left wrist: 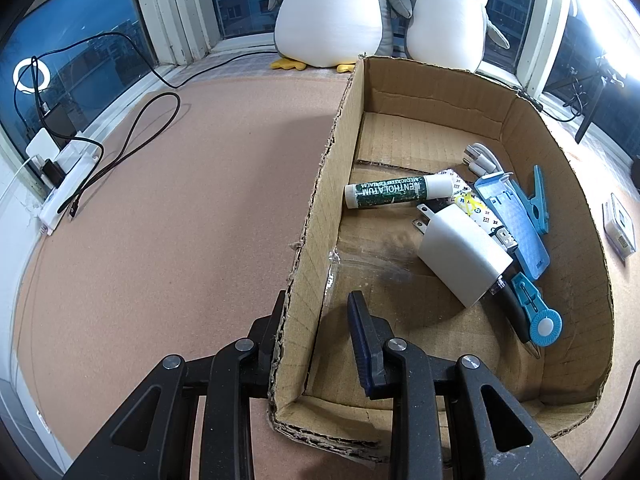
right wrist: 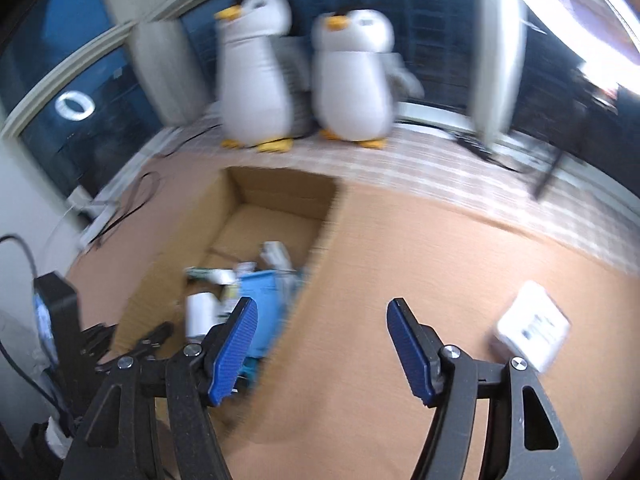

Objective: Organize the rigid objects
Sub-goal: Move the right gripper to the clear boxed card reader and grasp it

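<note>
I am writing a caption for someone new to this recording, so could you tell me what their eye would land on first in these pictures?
Two plush penguins stand on the windowsill at the back, against dark glass. In front of them an open cardboard box sits on the tan table, holding a white charger, a green lip balm tube and blue plastic items. The left gripper clamps the box's near wall, while the right gripper hangs open, empty.

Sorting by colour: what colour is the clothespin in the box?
Light blue clothespin, clearest in the left wrist view.
</note>
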Action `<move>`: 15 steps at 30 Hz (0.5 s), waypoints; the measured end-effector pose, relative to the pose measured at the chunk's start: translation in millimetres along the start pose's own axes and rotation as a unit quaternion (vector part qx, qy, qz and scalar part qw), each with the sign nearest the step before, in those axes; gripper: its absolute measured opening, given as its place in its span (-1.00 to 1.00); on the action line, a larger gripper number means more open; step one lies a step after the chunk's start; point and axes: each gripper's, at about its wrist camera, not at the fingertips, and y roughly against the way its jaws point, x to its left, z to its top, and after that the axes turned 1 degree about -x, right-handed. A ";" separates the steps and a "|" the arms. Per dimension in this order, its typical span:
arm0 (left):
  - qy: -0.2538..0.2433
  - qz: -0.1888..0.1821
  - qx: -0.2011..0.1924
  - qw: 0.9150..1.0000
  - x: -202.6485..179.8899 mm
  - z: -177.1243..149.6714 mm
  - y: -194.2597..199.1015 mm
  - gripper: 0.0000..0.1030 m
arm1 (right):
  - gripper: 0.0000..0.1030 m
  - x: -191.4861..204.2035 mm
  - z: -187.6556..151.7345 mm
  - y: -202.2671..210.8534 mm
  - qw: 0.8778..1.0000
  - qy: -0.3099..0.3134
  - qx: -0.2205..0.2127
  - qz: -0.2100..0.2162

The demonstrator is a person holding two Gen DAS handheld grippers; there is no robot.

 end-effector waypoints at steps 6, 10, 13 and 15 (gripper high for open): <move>0.000 0.000 0.000 1.000 0.1 -0.1 0.0 -0.43 | 0.23 -57.7 -7.1 11.8 0.995 -0.092 -0.001 -0.039; 0.001 -0.001 0.000 1.000 -0.3 0.3 -0.4 -0.43 | 0.23 -95.4 -12.0 11.0 0.986 -0.153 0.008 -0.067; 0.001 -0.004 -0.001 1.000 -0.2 0.7 -1.0 -0.43 | 0.23 -119.4 -13.0 3.3 0.978 -0.196 0.024 -0.072; 0.002 -0.005 -0.001 1.000 0.5 0.6 -1.3 -0.43 | 0.23 -133.0 -12.6 -1.3 0.972 -0.218 0.030 -0.080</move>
